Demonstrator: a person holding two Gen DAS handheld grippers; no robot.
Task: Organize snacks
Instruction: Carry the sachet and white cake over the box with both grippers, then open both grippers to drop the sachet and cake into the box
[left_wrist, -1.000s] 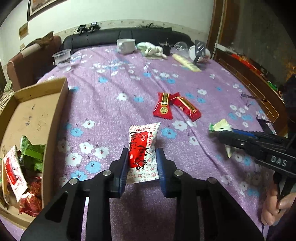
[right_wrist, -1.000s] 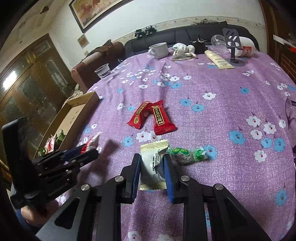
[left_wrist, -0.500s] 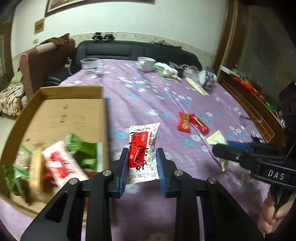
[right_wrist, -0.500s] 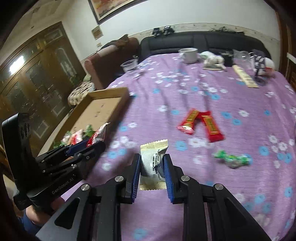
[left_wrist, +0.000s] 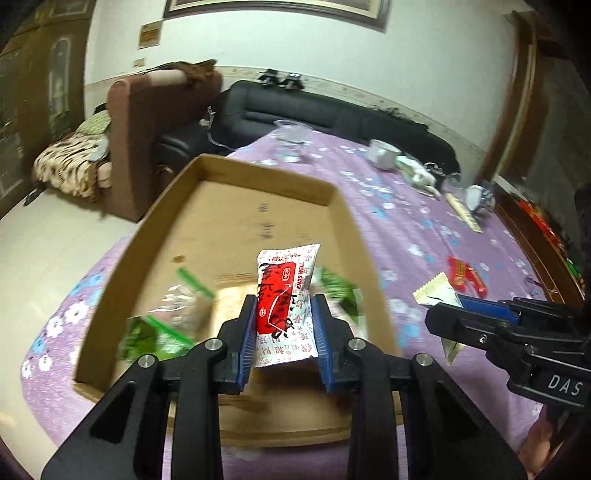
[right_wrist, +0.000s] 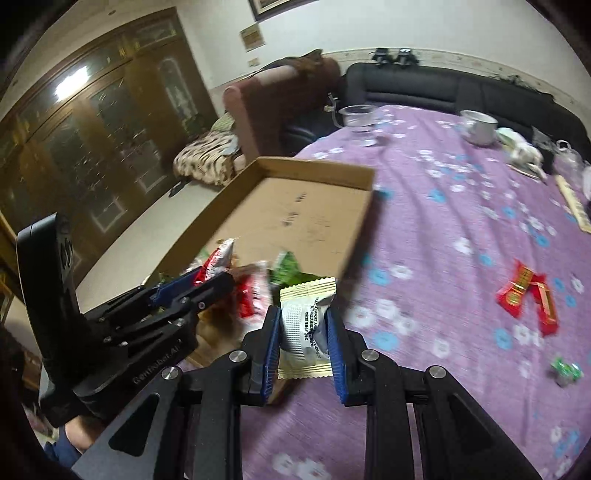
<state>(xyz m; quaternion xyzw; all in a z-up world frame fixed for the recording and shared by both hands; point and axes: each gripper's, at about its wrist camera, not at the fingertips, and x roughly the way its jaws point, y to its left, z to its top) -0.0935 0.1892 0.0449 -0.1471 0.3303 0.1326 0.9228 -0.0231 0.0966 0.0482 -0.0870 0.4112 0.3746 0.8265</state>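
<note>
Our left gripper (left_wrist: 283, 328) clamps one red-and-white snack packet (left_wrist: 286, 306), long axis pointing away from us, above the cardboard box (left_wrist: 236, 218). Our right gripper (right_wrist: 303, 341) pinches one pale packet (right_wrist: 306, 326) at the box's near corner. Two red bars (right_wrist: 526, 295) lie right of the box; the box's contents blur.

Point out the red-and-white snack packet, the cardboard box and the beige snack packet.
red-and-white snack packet (left_wrist: 284, 295): left wrist view, red label.
cardboard box (left_wrist: 266, 177): left wrist view, far wall.
beige snack packet (right_wrist: 304, 325): right wrist view, packet middle.
</note>
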